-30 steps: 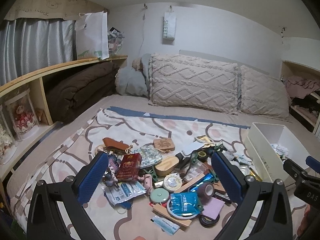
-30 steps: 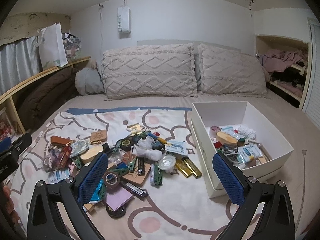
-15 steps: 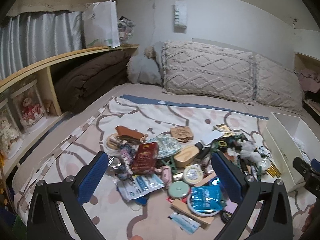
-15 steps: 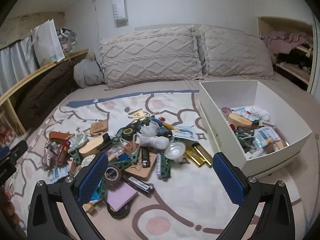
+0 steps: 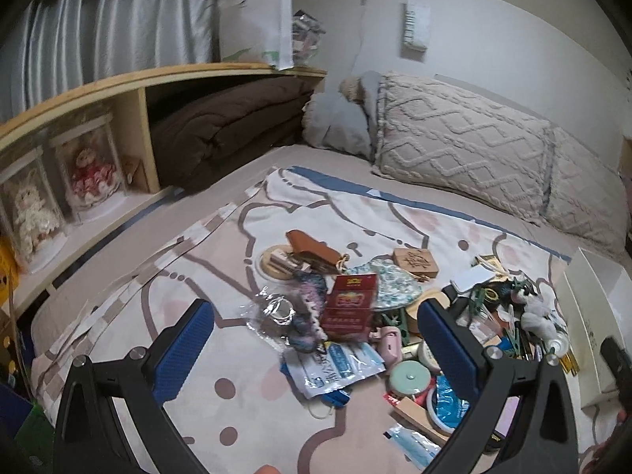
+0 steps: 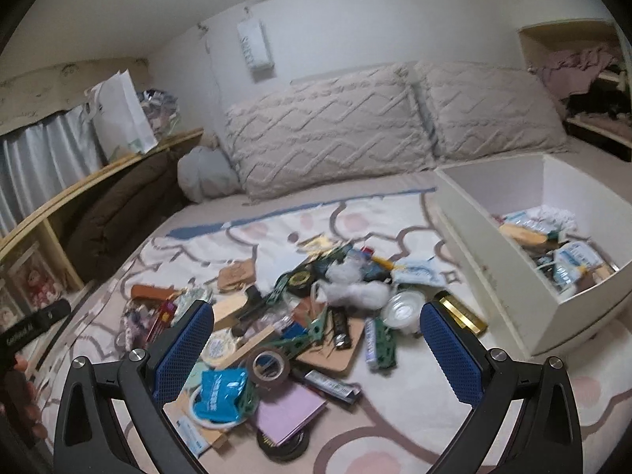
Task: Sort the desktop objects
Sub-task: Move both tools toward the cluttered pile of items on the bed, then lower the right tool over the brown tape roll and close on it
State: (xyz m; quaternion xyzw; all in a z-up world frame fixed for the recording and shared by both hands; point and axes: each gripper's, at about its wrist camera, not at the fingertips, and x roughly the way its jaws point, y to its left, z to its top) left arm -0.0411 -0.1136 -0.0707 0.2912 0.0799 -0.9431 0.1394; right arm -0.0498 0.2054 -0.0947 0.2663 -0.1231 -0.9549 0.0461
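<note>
While both tongs hang wide and empty above the bed, the clutter lies heaped on a patterned blanket. The left tongs frame a red box — it rests on a floral pouch, beside a crinkled clear packet and above a white-and-blue sachet. The right tongs frame a roll of brown tape, a blue packet and a lilac notepad. A white box — already holding several items — sits on the bed just right of the heap.
</note>
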